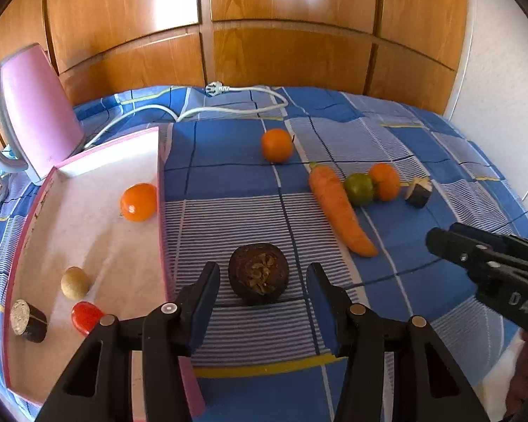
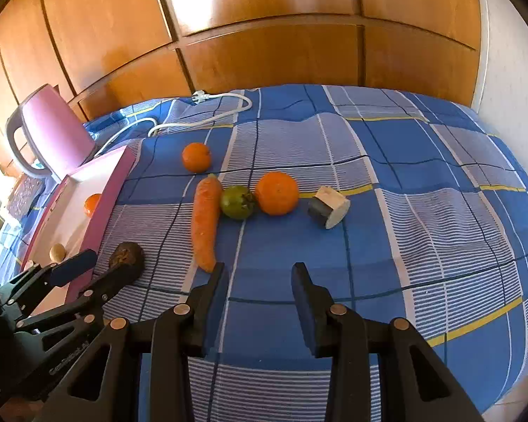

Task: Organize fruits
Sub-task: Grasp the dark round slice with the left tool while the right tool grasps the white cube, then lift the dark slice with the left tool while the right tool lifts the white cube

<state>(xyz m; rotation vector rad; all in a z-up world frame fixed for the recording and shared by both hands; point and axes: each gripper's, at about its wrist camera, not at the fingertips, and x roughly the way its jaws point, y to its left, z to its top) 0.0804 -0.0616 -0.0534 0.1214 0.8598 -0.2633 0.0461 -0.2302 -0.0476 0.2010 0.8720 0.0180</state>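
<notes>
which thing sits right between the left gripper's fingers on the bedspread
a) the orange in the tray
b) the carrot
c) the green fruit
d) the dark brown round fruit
d: the dark brown round fruit lies on the striped bedspread between the left gripper's spread jaws, untouched; the carrot lies further right.

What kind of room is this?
Probably a bedroom. The fruit lies on a blue checked cover that looks like a bedspread, glossy wooden wardrobe doors stand right behind it, and a pink kettle sits at the edge.
</notes>
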